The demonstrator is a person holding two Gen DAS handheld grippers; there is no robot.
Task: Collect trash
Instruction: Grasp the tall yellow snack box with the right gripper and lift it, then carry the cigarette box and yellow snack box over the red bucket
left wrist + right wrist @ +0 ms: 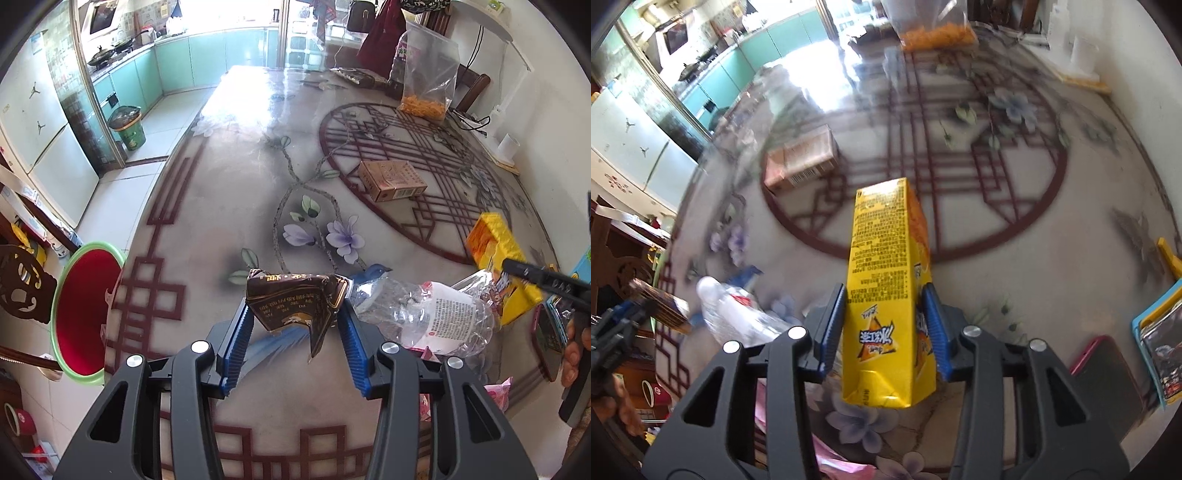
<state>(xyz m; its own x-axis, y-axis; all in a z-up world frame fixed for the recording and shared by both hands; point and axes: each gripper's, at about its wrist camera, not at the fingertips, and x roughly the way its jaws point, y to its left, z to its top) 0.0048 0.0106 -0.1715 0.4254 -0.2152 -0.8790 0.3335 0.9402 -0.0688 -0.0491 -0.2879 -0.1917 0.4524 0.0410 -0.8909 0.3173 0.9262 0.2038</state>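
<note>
My left gripper (295, 314) is shut on a crumpled dark brown wrapper (295, 301) and holds it above the table's near edge. My right gripper (888, 314) is shut on a tall yellow snack box (882, 288), lifted off the table; the box also shows at the right of the left wrist view (498, 254). A crushed clear plastic bottle (428, 317) lies on the table just right of the left gripper, and shows in the right wrist view (738, 317). A brown carton (391, 181) lies flat further back, also in the right wrist view (801, 158).
A red basin with a green rim (88, 310) stands on the floor left of the table. A bag of orange snacks (424, 85) stands at the back right. A phone (1108, 384), a blue-edged packet (1160, 343) and pink wrappers (498, 395) lie near the front right.
</note>
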